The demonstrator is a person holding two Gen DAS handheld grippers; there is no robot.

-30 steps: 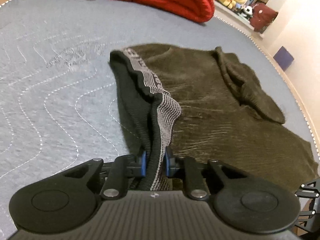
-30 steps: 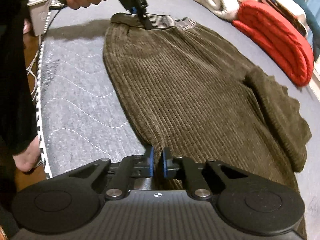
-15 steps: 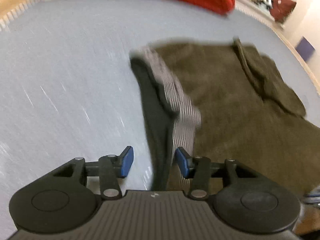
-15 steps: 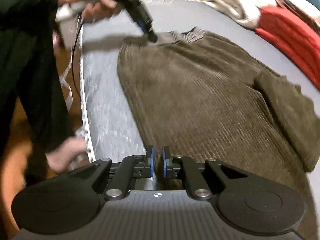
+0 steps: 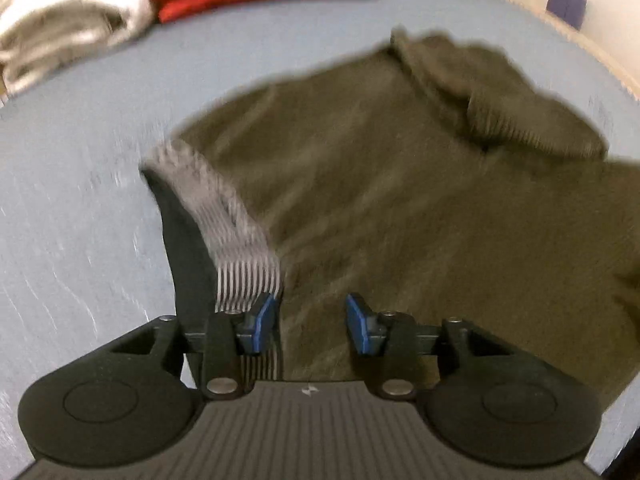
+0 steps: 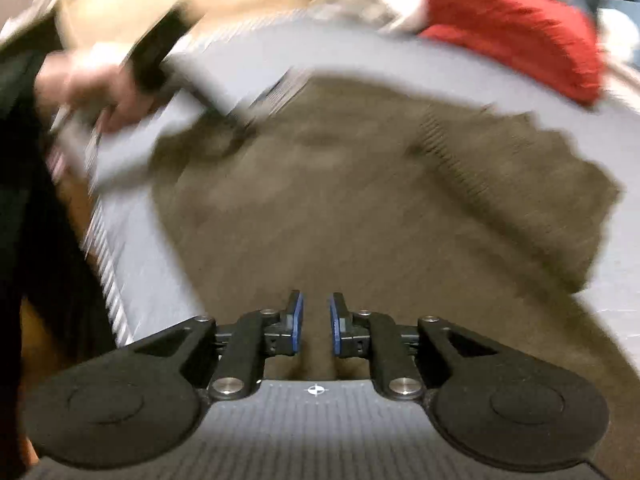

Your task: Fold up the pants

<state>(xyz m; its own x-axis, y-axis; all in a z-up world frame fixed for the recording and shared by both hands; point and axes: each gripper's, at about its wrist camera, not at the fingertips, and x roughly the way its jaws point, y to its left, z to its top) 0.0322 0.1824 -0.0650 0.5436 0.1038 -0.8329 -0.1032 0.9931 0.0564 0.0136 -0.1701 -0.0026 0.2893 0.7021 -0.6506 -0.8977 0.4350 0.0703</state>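
Though blurred, pants (image 5: pixel 400 200) recognisably olive.

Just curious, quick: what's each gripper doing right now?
Left gripper: open, holding nothing, above the pants.
Right gripper: slightly open, holding nothing.

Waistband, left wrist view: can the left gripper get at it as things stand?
Probably yes. The left gripper is open, and the striped waistband lies right by its left finger with nothing over it. It sits beside the gap, so a small sideways shift seems needed.

Ribbed olive corduroy pants (image 5: pixel 400 200) on quilted mattress (image 5: pixel 80 220).
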